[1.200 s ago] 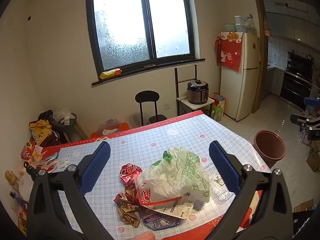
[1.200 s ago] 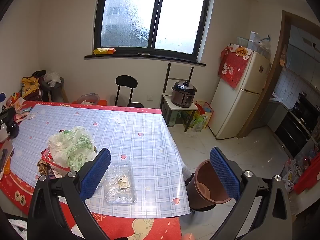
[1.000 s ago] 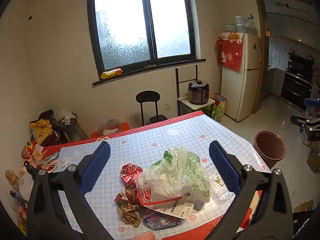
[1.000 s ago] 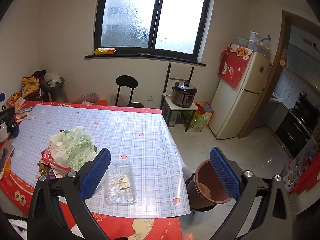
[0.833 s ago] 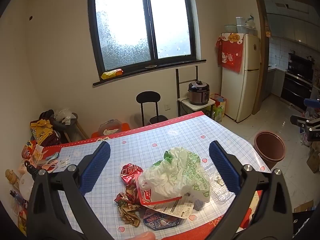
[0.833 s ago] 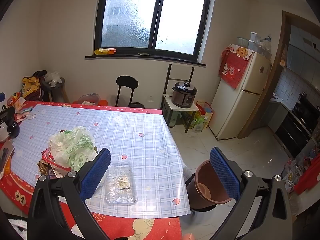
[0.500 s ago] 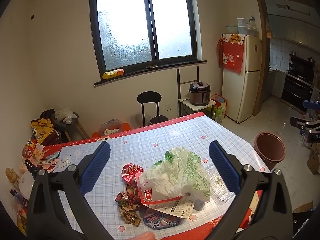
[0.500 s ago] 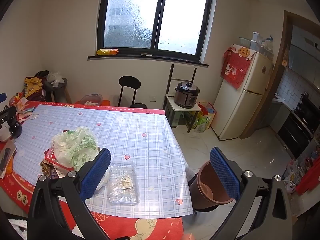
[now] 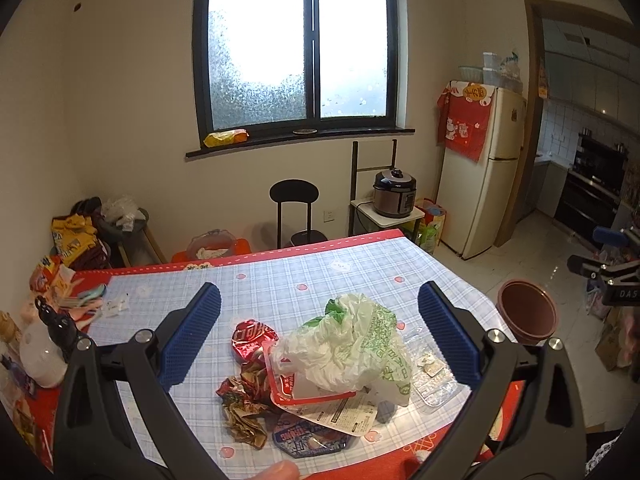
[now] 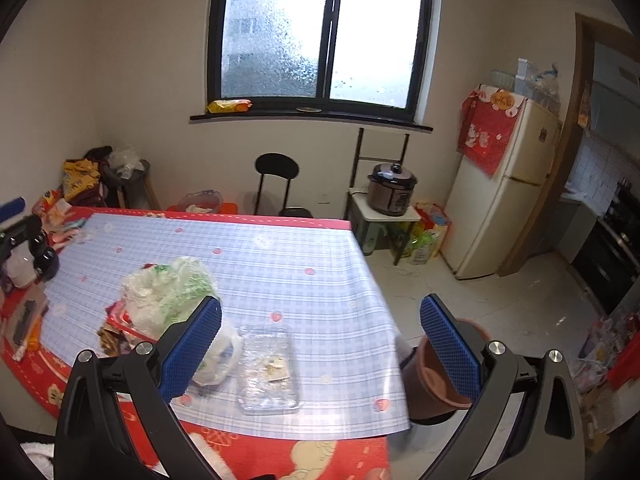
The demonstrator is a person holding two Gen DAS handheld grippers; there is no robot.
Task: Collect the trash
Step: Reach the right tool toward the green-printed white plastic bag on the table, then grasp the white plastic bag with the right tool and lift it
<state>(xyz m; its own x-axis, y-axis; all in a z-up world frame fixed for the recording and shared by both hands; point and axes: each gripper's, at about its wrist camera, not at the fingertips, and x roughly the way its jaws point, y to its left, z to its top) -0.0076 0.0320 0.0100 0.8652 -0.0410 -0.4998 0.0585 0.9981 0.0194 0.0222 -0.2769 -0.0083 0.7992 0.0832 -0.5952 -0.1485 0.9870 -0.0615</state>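
- Left wrist view: a crumpled white-and-green plastic bag (image 9: 352, 348) heaps over a red-rimmed tray (image 9: 304, 394) and foil wrappers (image 9: 248, 396) near the table's (image 9: 280, 280) front edge.
- Clear plastic tray (image 10: 269, 368) lies flat just right of the pile, long axis running away from the camera.
- Left gripper (image 9: 319, 340) and right gripper (image 10: 320, 344) gape wide, holding nothing.
- Brown bin (image 9: 528, 312) stands on the floor beside the table.

Left wrist view: above near table edge, facing window wall, looking down between its spread blue fingers (image 9: 192, 336) at the close trash pile (image 9: 344, 352). Right wrist view: further right, same heading, over table corner and brown bin (image 10: 436, 380). Shared: checked table (image 9: 280, 280), pile, clear tray (image 10: 268, 368), window (image 10: 320, 32), stool, fridge (image 10: 504, 192).
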